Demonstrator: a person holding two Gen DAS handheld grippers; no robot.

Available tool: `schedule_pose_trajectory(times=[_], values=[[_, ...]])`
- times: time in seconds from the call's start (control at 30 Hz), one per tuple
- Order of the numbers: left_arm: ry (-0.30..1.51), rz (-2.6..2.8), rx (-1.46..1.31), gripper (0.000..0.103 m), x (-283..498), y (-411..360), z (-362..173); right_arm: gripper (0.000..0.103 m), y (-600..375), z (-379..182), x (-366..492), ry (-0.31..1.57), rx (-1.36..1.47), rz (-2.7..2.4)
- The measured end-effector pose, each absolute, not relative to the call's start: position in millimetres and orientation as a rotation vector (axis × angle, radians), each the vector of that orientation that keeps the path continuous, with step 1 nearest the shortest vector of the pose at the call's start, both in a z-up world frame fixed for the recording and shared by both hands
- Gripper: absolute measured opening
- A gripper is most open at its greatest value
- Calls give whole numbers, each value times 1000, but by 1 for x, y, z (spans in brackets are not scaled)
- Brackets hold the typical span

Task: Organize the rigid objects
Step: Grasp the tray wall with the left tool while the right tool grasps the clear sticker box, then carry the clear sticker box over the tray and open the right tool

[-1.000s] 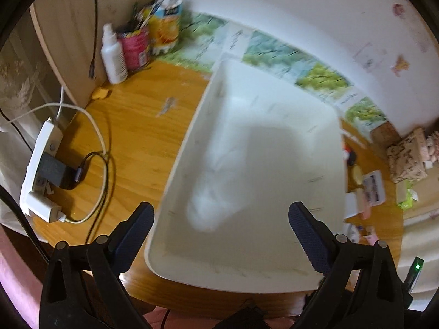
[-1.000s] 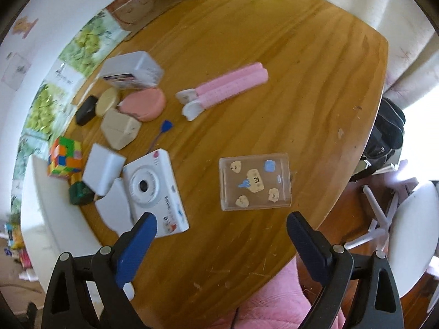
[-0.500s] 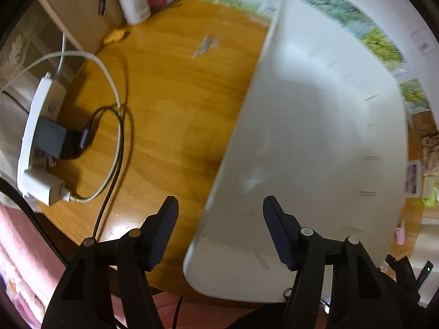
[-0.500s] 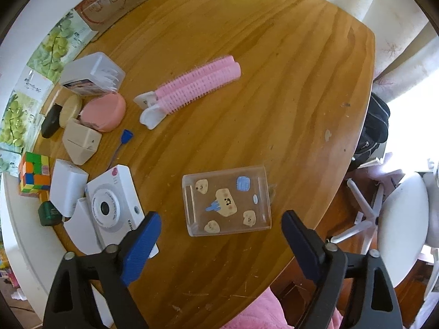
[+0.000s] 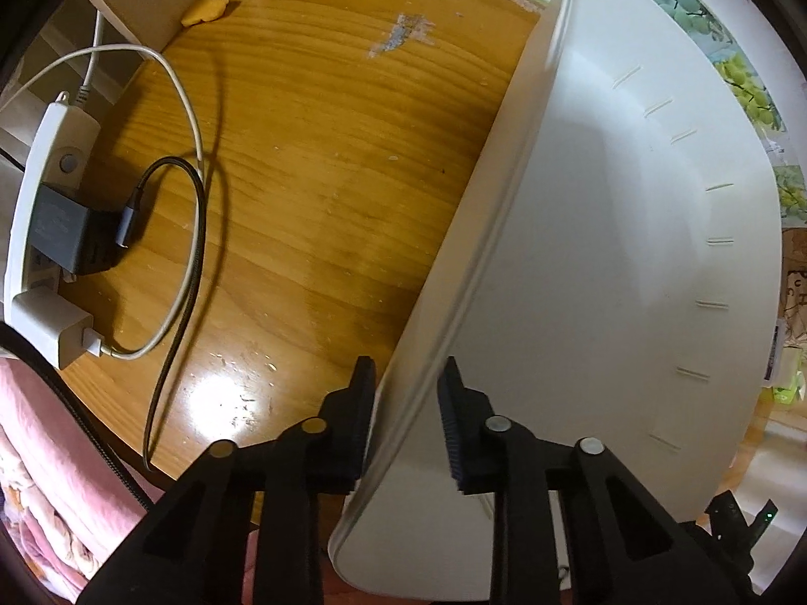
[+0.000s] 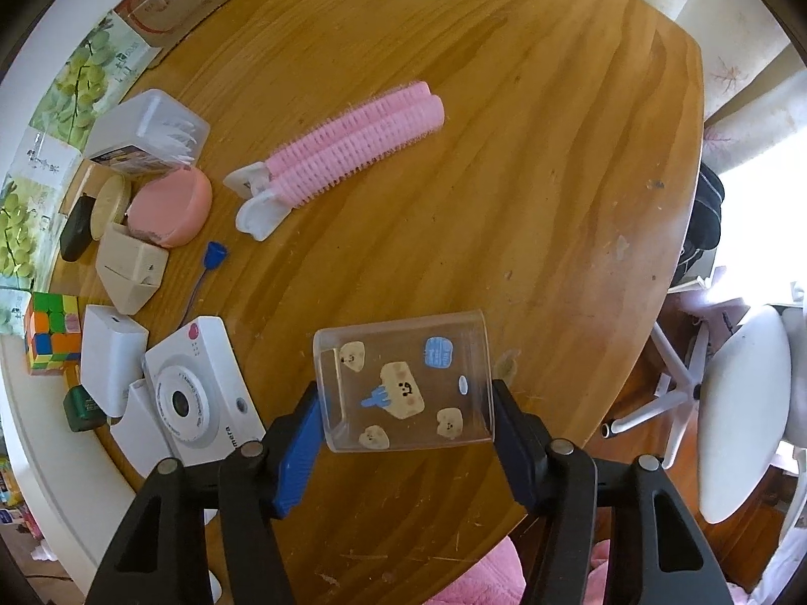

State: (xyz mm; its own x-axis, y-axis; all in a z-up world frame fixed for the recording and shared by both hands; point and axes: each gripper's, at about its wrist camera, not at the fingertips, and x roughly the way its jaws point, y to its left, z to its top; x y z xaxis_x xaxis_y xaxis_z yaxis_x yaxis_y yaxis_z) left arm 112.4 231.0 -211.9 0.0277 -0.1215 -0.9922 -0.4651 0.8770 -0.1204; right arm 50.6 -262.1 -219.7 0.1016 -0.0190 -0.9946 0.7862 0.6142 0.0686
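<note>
Your left gripper (image 5: 406, 421) has just been closing and now straddles the near rim of the white bin (image 5: 630, 262), one pad outside the wall and one inside; the outer pad sits against the rim, while the inner one looks just clear of the plastic, so I would not yet call it clamped. A second ago those jaws stood wide above the bin, so you have come down onto its edge, presumably to steady or drag it. Your right gripper (image 6: 406, 433) has also been closing, and its pads now press both short sides of the clear box (image 6: 403, 383), which lies on the table (image 6: 504, 176) beside the camera (image 6: 202, 393). Earlier the box lay well ahead of open jaws. The pink roller (image 6: 353, 146) and the other items wait untouched.
</note>
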Motion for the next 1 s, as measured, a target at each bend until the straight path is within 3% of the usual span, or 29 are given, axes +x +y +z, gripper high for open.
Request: schedule_pose_trajectory(times=[0.1,0.5,1.0], values=[[1537,294,-472,13,118,227,-215,62,-260,-220,52,1349,701,-669],[1537,273,-447,10,128,233,-226,62,-241,-202,59,1270,652,-591],[1538,257,-379,9,133,209,-213,62,-176,-116,79,864,398,-299]])
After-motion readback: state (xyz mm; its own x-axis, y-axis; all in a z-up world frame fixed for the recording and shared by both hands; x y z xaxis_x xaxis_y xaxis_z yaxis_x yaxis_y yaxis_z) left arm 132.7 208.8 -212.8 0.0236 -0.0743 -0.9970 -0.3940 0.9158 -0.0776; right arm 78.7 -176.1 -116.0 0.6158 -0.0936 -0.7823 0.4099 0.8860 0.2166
